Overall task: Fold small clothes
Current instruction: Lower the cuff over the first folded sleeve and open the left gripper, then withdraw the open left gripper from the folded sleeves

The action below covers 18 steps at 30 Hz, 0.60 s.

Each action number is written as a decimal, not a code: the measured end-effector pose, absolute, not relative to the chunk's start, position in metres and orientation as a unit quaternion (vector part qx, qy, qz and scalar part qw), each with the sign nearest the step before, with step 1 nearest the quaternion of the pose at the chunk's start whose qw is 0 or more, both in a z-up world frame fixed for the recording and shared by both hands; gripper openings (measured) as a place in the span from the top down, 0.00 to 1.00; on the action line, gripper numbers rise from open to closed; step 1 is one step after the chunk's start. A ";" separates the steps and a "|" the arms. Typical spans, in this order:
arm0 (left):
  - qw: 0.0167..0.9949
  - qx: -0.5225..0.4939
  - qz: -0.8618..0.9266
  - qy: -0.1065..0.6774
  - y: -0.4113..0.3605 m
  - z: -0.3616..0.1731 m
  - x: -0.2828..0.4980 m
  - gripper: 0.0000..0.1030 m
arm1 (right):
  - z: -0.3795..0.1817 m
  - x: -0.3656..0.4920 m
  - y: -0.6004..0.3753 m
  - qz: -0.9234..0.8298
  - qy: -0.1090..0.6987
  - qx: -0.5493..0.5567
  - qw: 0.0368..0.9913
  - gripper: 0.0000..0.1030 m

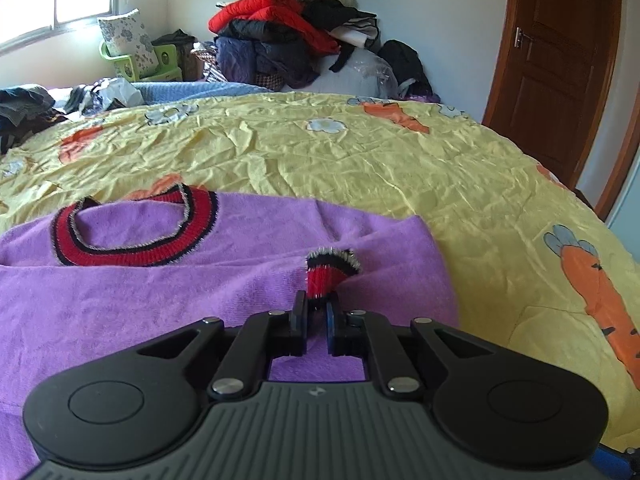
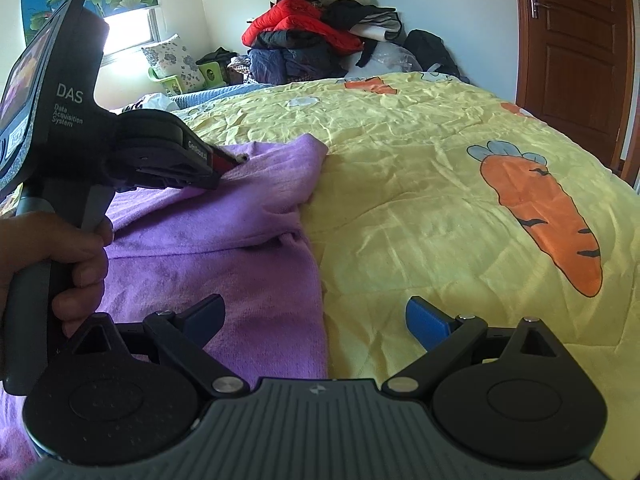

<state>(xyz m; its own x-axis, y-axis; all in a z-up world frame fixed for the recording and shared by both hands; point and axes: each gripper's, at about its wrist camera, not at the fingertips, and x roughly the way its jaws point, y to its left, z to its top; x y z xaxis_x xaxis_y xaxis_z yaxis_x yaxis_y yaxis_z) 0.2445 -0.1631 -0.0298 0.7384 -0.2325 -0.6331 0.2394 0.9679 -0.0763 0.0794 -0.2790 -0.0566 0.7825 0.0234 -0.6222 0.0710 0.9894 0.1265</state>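
Observation:
A small purple sweater [image 1: 132, 292] with a red and black striped collar [image 1: 132, 236] lies on the yellow bed cover [image 1: 360, 160]. My left gripper [image 1: 318, 304] is shut on the sweater's red striped sleeve cuff [image 1: 330, 270], held over the sweater's body with the sleeve folded inward. In the right wrist view the left gripper [image 2: 216, 168] shows at upper left, pinching the cuff above the sweater [image 2: 224, 240]. My right gripper [image 2: 316, 320] is open and empty, hovering over the sweater's right edge near the hem.
The yellow carrot-print cover [image 2: 440, 200] spreads to the right of the sweater. A heap of dark and red clothes [image 1: 288, 32] is piled at the far wall. More clothes [image 1: 24, 112] lie at the far left. A wooden door [image 1: 560, 60] stands at the right.

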 end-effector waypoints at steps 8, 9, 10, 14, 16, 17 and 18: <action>0.931 -0.003 -0.132 0.342 -0.169 -0.027 0.241 0.82 | -0.058 0.077 -0.280 -0.013 0.333 0.068 0.940 0.07; 0.931 -0.003 -0.132 0.341 -0.169 -0.026 0.240 0.81 | -0.058 0.076 -0.280 -0.013 0.333 0.067 0.940 0.07; 0.931 -0.004 -0.132 0.340 -0.169 -0.025 0.240 0.77 | -0.059 0.076 -0.281 -0.014 0.333 0.067 0.940 0.07; 0.936 -0.008 -0.129 0.329 -0.168 -0.021 0.235 0.39 | -0.059 0.074 -0.283 -0.017 0.334 0.068 0.940 0.07; 0.941 -0.004 -0.123 0.315 -0.168 -0.017 0.231 0.33 | -0.059 0.073 -0.283 -0.017 0.334 0.067 0.940 0.07; 0.943 0.001 -0.122 0.310 -0.169 -0.015 0.229 0.33 | -0.059 0.072 -0.283 -0.017 0.334 0.066 0.940 0.07; 0.944 0.005 -0.122 0.308 -0.169 -0.013 0.228 0.33 | -0.059 0.072 -0.283 -0.017 0.334 0.065 0.940 0.07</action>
<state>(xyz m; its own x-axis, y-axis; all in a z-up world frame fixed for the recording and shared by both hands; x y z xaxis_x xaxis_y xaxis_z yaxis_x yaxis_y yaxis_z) 0.2276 -0.1688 -0.0135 0.7813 -0.2266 -0.5816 0.2323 0.9704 -0.0660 0.0715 -0.2828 -0.0586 0.7760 0.0118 -0.6307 0.0750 0.9910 0.1109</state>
